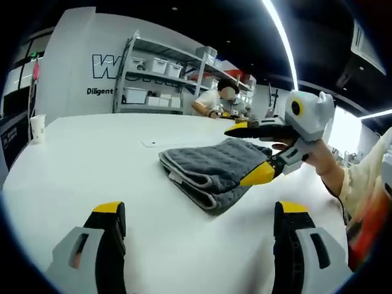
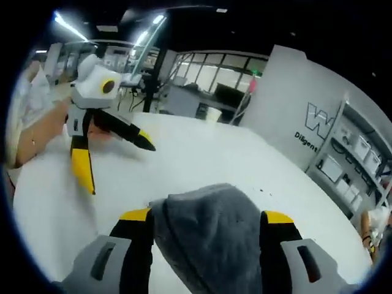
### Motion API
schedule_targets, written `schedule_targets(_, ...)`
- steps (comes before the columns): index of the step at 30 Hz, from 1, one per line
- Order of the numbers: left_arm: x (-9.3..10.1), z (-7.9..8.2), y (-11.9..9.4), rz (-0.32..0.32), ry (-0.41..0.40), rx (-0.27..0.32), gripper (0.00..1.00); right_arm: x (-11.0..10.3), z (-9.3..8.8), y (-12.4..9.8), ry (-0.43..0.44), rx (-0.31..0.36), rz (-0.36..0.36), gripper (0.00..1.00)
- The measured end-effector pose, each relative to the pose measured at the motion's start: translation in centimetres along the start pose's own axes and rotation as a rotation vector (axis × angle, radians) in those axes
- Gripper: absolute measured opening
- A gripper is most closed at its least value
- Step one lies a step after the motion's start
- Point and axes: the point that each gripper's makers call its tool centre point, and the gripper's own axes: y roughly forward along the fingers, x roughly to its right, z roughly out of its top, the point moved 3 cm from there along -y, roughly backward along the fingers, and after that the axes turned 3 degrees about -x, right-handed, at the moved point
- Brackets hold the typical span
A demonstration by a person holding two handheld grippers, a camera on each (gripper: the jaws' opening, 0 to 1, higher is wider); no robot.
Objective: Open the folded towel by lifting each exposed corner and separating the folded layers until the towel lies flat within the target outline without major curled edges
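Nearest the lens in the left gripper view, the left gripper (image 1: 199, 217) holds its two yellow-tipped black jaws spread wide above the bare white tabletop (image 1: 86, 159), with nothing between them. Just beyond them lies the folded grey terry towel (image 1: 211, 168), its stacked layers showing along the near edge. The right gripper (image 1: 252, 152) comes in from the right of that view, a hand (image 1: 318, 156) behind it; its jaws stand apart, one yellow tip above the towel's far corner and the other against the near right edge.

In the right gripper view, the grey cloth bulges up between the right gripper's own jaws, filling the gap; whether they pinch it cannot be told. The left gripper (image 2: 119, 162) hangs over the table further off, jaws splayed wide and empty.

Behind the table stand metal shelves with white bins (image 1: 156, 82), a paper cup (image 1: 37, 127) and a seated person (image 1: 217, 101).
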Motion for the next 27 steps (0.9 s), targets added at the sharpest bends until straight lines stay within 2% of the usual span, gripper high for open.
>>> schedule_targets(3, 0.0, 0.1, -0.1, 0.003, 0.003, 0.003, 0.99, -0.7, 0.2, 1.2, -0.008, -0.004, 0.018, 0.66)
schedule_targets(7, 0.1, 0.2, -0.2, 0.002, 0.003, 0.005, 0.99, -0.8, 0.6, 2.1, -0.009, 0.019, 0.018, 0.48)
schedule_targets(11, 0.2, 0.2, -0.2, -0.001, 0.002, 0.006, 0.99, -1.6, 0.3, 3.2, -0.016, 0.0, 0.04, 0.41)
schedule_targets(14, 0.1, 0.2, -0.3, 0.001, 0.0, 0.006, 0.99, -2.1, 0.2, 3.7, -0.009, 0.011, 0.059, 0.26)
schedule_targets(16, 0.1, 0.2, -0.3, 0.0, -0.001, 0.007, 0.99, -2.2, 0.0, 4.0, 0.015, 0.012, 0.069, 0.1)
schedule_targets(21, 0.0, 0.2, -0.4, 0.002, -0.001, 0.005, 0.99, -2.6, -0.7, 4.2, 0.03, -0.004, 0.092, 0.03)
schedule_targets(27, 0.0, 0.2, -0.3, 0.003, -0.003, 0.001, 0.99, -1.3, -0.2, 3.1, 0.059, 0.035, 0.061, 0.0)
